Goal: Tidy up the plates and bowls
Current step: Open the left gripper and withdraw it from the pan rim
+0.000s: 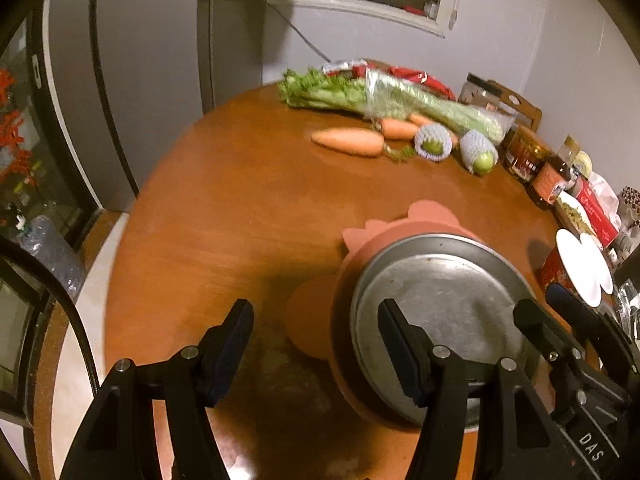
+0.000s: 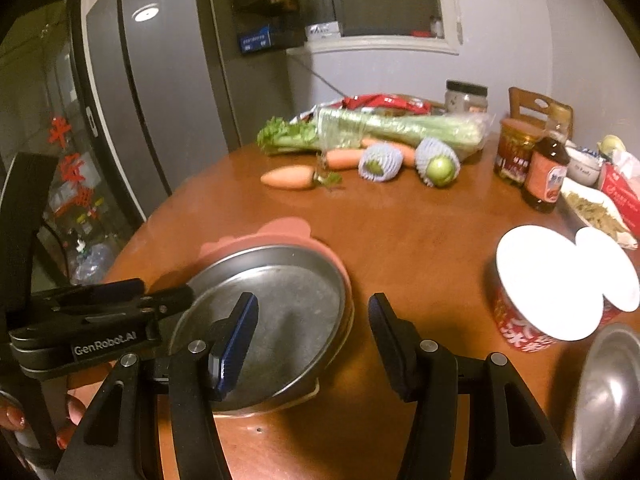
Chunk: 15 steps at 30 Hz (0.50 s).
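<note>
My left gripper (image 1: 316, 344) stands part open above the round brown wooden table (image 1: 224, 216), with nothing between its jaws; its right finger (image 1: 400, 344) lies in front of the shallow round steel plate (image 1: 448, 304) — whether it touches the metal I cannot tell. That plate rests tilted on a pink silicone mat with lobed edges (image 1: 416, 220), near the table's front edge. My right gripper (image 2: 312, 340) is likewise part open and empty, its left finger (image 2: 236, 344) over the plate's near side, its right finger over bare wood. In the right wrist view the left gripper's black jaw tip reaches the plate's left rim, and a hand with red-painted nails (image 2: 44, 420) holds that tool. A curved steel bowl (image 2: 608, 404) shows at the lower right edge, beside a red instant-noodle cup with a white lid (image 2: 560, 284). Farther back lie wrapped celery (image 2: 384, 128), orange carrots (image 2: 288, 178) and two foam-netted green fruits (image 2: 436, 164) — well apart from the plate.
</note>
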Each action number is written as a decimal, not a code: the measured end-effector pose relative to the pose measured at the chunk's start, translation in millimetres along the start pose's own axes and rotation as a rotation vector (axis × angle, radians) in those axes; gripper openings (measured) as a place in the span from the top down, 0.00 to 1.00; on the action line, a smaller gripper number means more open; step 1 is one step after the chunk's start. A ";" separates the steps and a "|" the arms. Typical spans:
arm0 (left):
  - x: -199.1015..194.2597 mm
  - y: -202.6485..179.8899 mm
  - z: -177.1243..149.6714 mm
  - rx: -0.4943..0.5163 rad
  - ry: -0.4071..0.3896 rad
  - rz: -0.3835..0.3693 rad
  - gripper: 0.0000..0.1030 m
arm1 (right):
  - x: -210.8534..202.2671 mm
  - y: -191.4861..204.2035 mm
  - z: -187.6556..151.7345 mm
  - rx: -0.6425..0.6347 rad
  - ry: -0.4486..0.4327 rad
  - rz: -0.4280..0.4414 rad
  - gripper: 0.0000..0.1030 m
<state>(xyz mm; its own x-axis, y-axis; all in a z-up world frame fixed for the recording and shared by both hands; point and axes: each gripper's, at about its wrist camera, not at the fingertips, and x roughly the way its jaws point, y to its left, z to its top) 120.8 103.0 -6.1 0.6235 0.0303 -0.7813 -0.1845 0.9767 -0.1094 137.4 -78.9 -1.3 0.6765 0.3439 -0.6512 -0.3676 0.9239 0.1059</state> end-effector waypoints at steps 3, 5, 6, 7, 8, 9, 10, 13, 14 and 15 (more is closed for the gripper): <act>-18.8 -6.1 -1.4 0.018 -0.040 0.013 0.37 | -16.6 -1.6 1.8 0.004 -0.026 0.000 0.42; -27.5 -12.4 -1.8 0.028 -0.056 0.008 0.37 | -30.4 -3.2 2.8 0.004 -0.049 0.000 0.42; -32.5 -16.5 -2.7 0.034 -0.065 -0.001 0.37 | -36.2 -3.7 2.8 0.003 -0.058 0.000 0.42; -37.5 -22.1 -3.7 0.042 -0.071 -0.006 0.37 | -44.4 -4.8 3.0 0.001 -0.070 -0.005 0.41; -41.5 -26.7 -4.6 0.046 -0.078 -0.012 0.37 | -53.0 -7.1 3.2 0.002 -0.084 -0.012 0.38; -45.8 -32.3 -5.8 0.052 -0.086 -0.025 0.37 | -58.6 -9.2 2.7 0.006 -0.093 -0.018 0.38; -50.3 -39.2 -7.4 0.057 -0.092 -0.039 0.37 | -67.0 -12.6 2.0 0.008 -0.105 -0.027 0.38; -59.1 -60.1 -11.6 0.076 -0.097 -0.080 0.37 | -87.4 -26.0 -1.7 0.021 -0.128 -0.055 0.37; -61.1 -67.4 -12.8 0.085 -0.095 -0.094 0.37 | -95.1 -32.5 -4.1 0.028 -0.135 -0.071 0.37; -63.3 -75.2 -14.2 0.097 -0.090 -0.112 0.37 | -101.2 -37.6 -6.3 0.036 -0.141 -0.084 0.37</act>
<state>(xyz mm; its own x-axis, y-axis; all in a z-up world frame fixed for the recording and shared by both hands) 84.5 24.6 42.9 0.7025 -0.0649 -0.7087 -0.0385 0.9909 -0.1290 78.7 -149.5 55.9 0.7876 0.2826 -0.5476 -0.2846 0.9550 0.0836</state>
